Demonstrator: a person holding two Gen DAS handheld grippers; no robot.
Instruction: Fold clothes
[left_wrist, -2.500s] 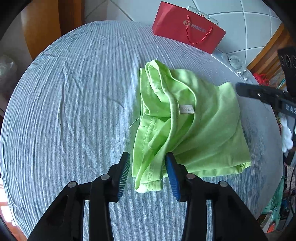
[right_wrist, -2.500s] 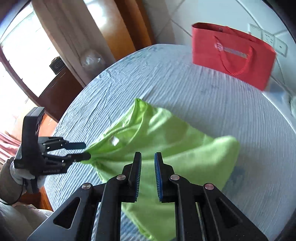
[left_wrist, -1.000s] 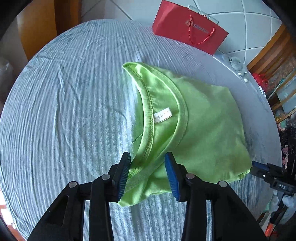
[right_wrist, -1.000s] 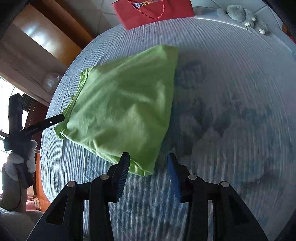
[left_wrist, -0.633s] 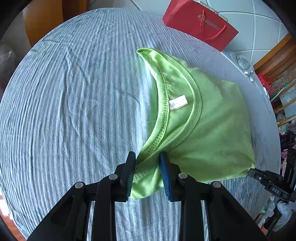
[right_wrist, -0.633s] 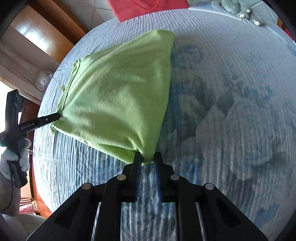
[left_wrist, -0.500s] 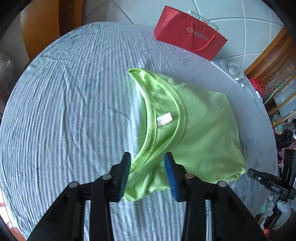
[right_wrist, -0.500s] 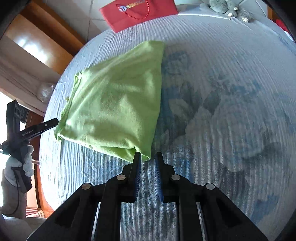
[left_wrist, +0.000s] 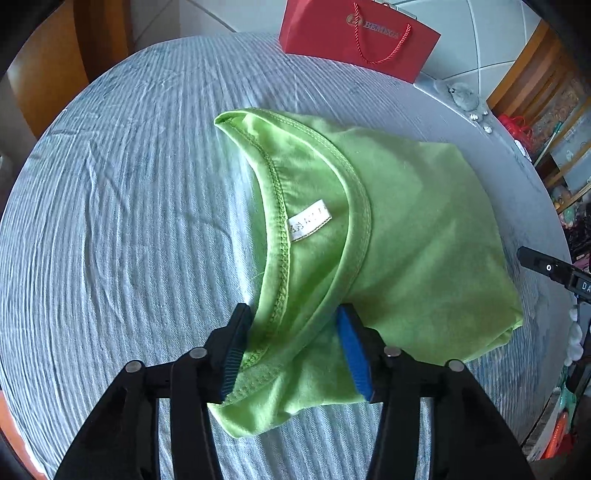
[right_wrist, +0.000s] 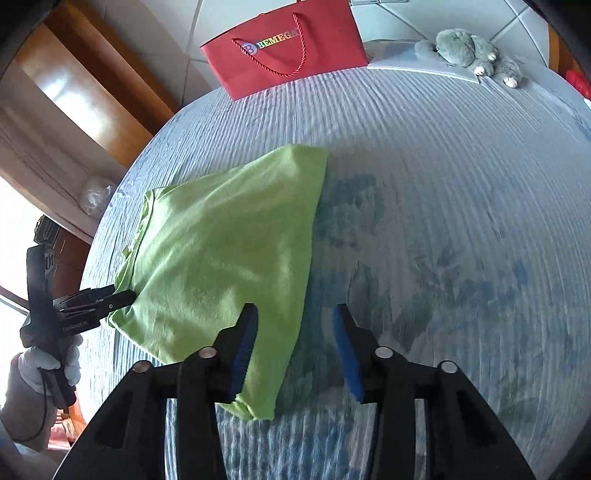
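A: We're over a bed (right_wrist: 461, 192) with a blue ribbed cover, tiled wall behind, a red gift bag (right_wrist: 288, 40) and a grey plush toy (right_wrist: 469, 48) at the far edge. The green T-shirt (left_wrist: 406, 236) lies folded near the middle, neckline and label facing our left side.

B: Where do our tools stand?

A: The left tool (left_wrist: 291, 350) straddles the near end of the collar; its jaws are closing, cloth lies between them, but we see a gap at the pads, so we judge no grip yet. The right tool (right_wrist: 295, 347) is over the opposite near corner, jaws opening, the shirt's edge between them and untouched by the right pad.

B: So we're squaring the fold?

A: That's our reading. To do it well, we'd let the left jaws take both collar layers together, not just the top hem, or the layers will slide apart.

B: And the right?

A: We'd keep it low and level with the left, pinch the corner cleanly, and draw both ends evenly so the side edge stays straight. Uneven pull would skew the rectangle.
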